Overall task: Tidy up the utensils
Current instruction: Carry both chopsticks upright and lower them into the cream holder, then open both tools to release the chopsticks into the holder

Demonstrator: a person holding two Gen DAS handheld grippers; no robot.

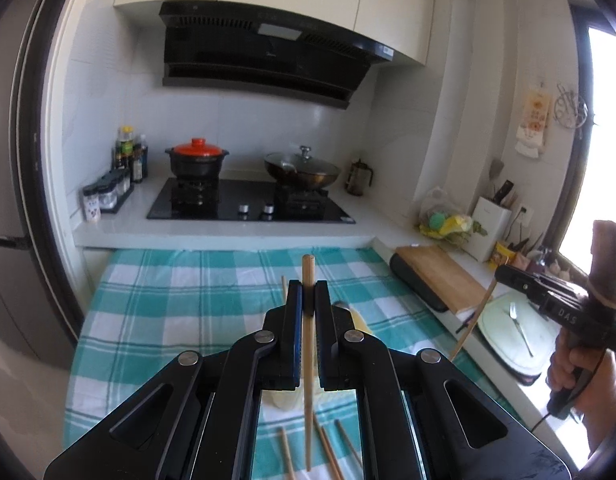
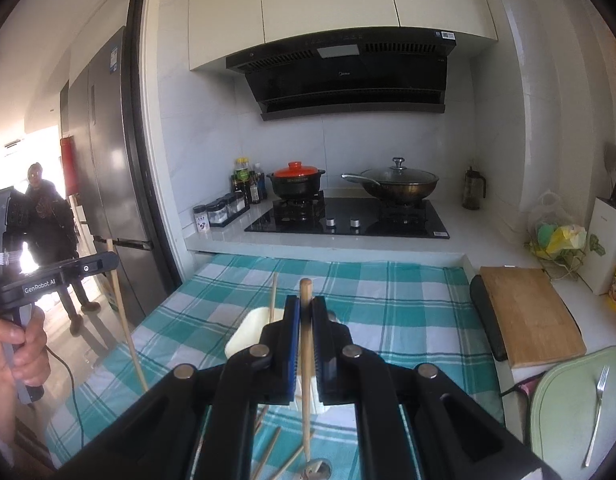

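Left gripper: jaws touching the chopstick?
Touching. The left wrist view shows the left gripper with jaws shut on the upright chopstick, pads pressed against both its sides.

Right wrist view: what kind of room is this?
A home kitchen, most likely: a gas hob with a wok on it under a range hood, and a fridge by the doorway.
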